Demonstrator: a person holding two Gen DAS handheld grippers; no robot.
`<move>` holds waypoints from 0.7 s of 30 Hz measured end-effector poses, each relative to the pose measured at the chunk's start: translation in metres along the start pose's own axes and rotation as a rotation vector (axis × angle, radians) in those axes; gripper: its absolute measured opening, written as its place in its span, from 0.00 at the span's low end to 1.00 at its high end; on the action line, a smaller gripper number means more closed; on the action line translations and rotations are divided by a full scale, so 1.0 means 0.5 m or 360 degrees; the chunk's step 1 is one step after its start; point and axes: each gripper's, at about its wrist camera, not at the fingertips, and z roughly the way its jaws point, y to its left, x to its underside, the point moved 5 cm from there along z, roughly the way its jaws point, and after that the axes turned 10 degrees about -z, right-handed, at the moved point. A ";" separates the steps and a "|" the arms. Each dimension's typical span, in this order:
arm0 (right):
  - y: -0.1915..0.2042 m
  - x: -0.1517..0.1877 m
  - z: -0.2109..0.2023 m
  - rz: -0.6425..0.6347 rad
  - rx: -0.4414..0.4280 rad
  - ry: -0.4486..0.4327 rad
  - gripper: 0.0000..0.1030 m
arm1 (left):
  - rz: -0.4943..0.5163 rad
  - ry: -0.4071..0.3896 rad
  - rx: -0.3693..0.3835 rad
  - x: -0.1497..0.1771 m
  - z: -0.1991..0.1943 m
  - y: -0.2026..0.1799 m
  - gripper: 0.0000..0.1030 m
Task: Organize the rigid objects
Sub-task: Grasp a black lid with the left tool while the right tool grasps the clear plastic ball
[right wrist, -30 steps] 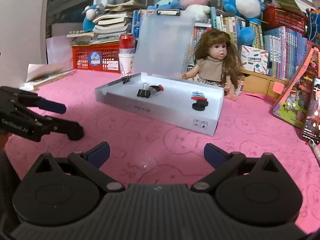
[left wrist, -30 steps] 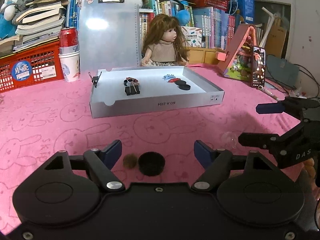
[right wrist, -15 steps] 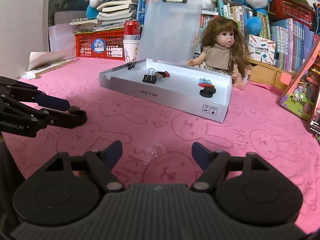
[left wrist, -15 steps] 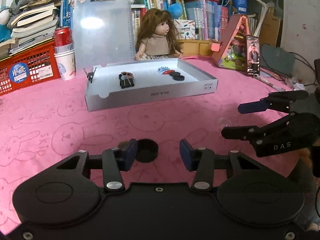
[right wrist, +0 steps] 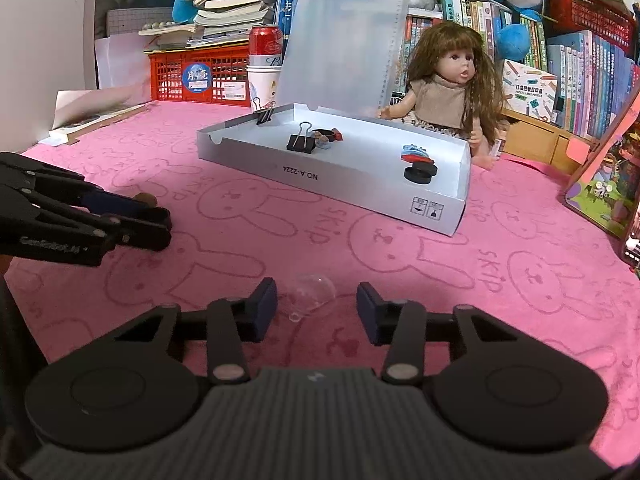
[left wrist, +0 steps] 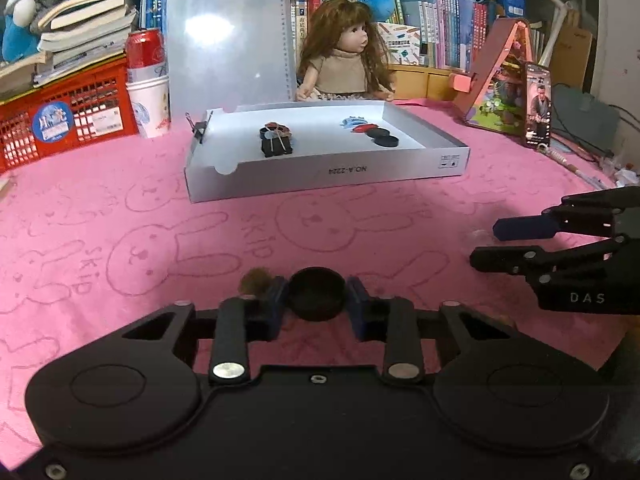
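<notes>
step: grasp phase, I've got the left gripper (left wrist: 317,295) on a loose black cap (left wrist: 316,293), judged as one of the last items bound for the white tray (left wrist: 328,178)
left tongs: nearly closed, both blue pads touching the cap's sides; cap looks to sit on the pink cloth (left wrist: 120,216), well short of the tray on the near side
right tongs: right gripper (right wrist: 316,307) partly open, nothing held; a small clear dome piece (right wrist: 310,292) lies between the fingers, no contact that I can see
brown fuzzy bit (left wrist: 256,280): just left of the cap, touching the left pad's outer side, nearer me than the tray
tray contents: binder clip (right wrist: 301,142) plus small bits toward the tray's left half, black discs (right wrist: 419,172) with coloured pieces toward its right half
second clip (right wrist: 264,114): pinched on the tray's far-left rim
doll (right wrist: 444,96): sits just behind the tray
next, left: my guess, lift straight, carry forward over the tray's near wall, drop by the black discs; needs enough height to clear the wall
next, right: squeeze onto the clear piece; looks slippery and thin, could squirt out
risk: fuzzy bit may drag along with the cap
</notes>
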 end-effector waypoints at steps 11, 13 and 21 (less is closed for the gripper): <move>0.016 -0.016 -0.007 -0.0076 0.0024 -0.0025 0.31 | -0.0056 -0.0031 0.0022 -0.022 -0.017 -0.004 0.30; 0.011 -0.021 -0.007 -0.0062 0.0041 -0.0021 0.31 | -0.0066 -0.0034 0.0024 -0.030 -0.019 -0.005 0.30; -0.007 -0.035 -0.003 -0.0023 0.0102 -0.0010 0.31 | -0.0089 -0.0040 0.0027 -0.053 -0.017 -0.008 0.30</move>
